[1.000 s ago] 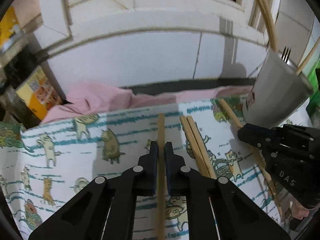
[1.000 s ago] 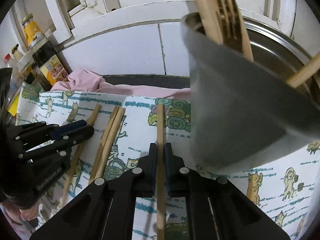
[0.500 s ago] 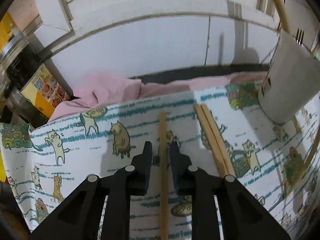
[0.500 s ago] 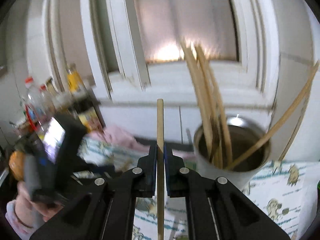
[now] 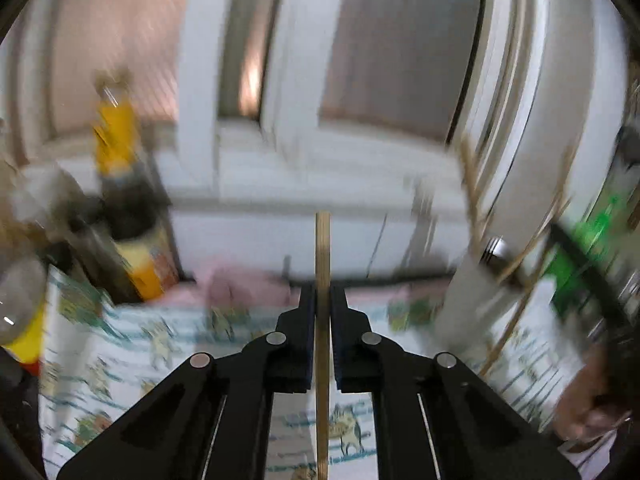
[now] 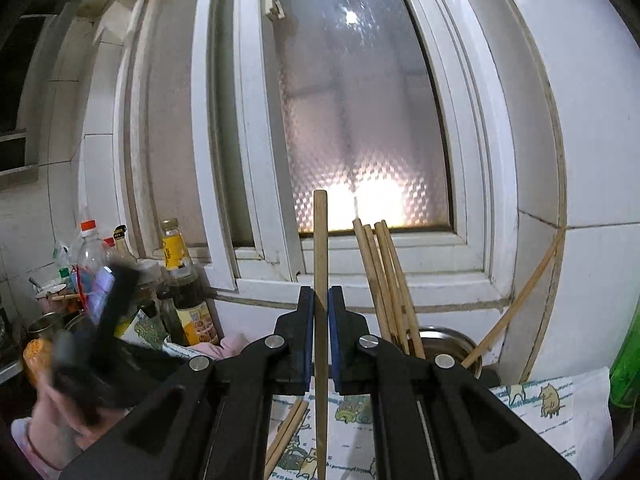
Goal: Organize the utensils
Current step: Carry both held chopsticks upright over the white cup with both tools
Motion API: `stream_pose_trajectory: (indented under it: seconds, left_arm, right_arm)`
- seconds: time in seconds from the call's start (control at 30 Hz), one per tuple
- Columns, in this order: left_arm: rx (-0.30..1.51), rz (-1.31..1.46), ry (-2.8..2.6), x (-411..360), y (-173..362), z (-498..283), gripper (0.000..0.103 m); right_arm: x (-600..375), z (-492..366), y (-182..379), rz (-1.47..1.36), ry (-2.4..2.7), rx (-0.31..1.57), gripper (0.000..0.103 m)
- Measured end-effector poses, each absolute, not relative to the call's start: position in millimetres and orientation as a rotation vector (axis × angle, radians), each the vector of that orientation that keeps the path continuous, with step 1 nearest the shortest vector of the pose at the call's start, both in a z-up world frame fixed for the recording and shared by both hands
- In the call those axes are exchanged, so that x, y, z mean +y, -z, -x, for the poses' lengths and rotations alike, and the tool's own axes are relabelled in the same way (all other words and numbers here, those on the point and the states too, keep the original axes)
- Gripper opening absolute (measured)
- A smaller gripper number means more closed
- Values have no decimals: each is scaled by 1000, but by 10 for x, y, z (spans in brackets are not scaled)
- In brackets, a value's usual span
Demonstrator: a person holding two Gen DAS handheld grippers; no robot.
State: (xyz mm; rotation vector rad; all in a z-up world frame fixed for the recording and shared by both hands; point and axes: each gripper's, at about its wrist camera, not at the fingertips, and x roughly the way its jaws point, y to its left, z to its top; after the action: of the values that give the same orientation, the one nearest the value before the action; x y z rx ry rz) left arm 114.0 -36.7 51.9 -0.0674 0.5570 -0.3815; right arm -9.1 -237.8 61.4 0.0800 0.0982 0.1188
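My left gripper (image 5: 322, 300) is shut on a wooden chopstick (image 5: 322, 248), held raised above the cat-print cloth (image 5: 160, 344); the view is blurred. My right gripper (image 6: 320, 300) is shut on another wooden chopstick (image 6: 320, 240), lifted upright in front of the window. The metal utensil cup (image 6: 444, 340) stands just right of the right gripper and holds several chopsticks (image 6: 384, 272). The cup also shows at the right of the left wrist view (image 5: 468, 300). Two chopsticks (image 6: 286, 432) lie on the cloth below the right gripper. The left gripper appears blurred at the left of the right wrist view (image 6: 108, 320).
Sauce bottles and jars (image 6: 180, 280) crowd the left against the white window frame (image 6: 248, 240). A green bottle (image 6: 628, 360) stands at the far right. A pink cloth (image 5: 244, 284) lies behind the printed cloth.
My left gripper has closed on its chopstick and lifted it off the cloth, tilting upward. My right gripper has risen further with its chopstick, level with the cup.
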Motion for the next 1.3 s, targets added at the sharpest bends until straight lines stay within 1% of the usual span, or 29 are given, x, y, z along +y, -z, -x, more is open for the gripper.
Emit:
stream_pose_trajectory:
  seconds: [0.1,0.27,0.33,0.4,0.53,0.6,0.67,0.8,0.97,1.03,1.17,1.3]
  left_arm:
    - [444,91,373,-231,-653,-1004,6]
    - [307,138,393,-115,-744,-838,6]
    - [259,152,399,-49,-798,-746,6]
    - [229,161,416,-36,-827,-700,6]
    - [184,190,494,-21,-884,-588,6]
    - [146,193,510,-54,-932,-523,6]
    - [125,198,526,-135,-1018,-467,6]
    - [102,195,562,-391,-1214,-375,6]
    - [40,191,621,-782,-1560,-304,6]
    - [8,215,648,-911,-1665,-302,6]
    - [8,237,668,-1174,-1720,-411,6]
    - [41,211,589,-1459,-1595,-651,6]
  right_arm:
    - [-2353,97,-596,-76,-111,83,8]
    - [-2365,127,-576,-95,-102,41,8]
    - [-2354,137,-589,-61,-126,31,8]
    - [-2363,163,-590,-59,-109,2,8]
    - [-2503,259,-673,-160,-143,-20,8]
    - [-2548,406,-734,-158,-122,-92,8]
    - [-2617,549,-784,-165,-90,-164,8]
    - [-3011,809,-881,-358,-94,-261,8]
    - [-3349,1047,-882,-468,45,-414,8]
    - [-3425,1073,-876,-475,99,-447,8]
    - [-3448,1005,-848,-444,162,-452,8]
    - [-3393,765,-797,-370,174,-378,8]
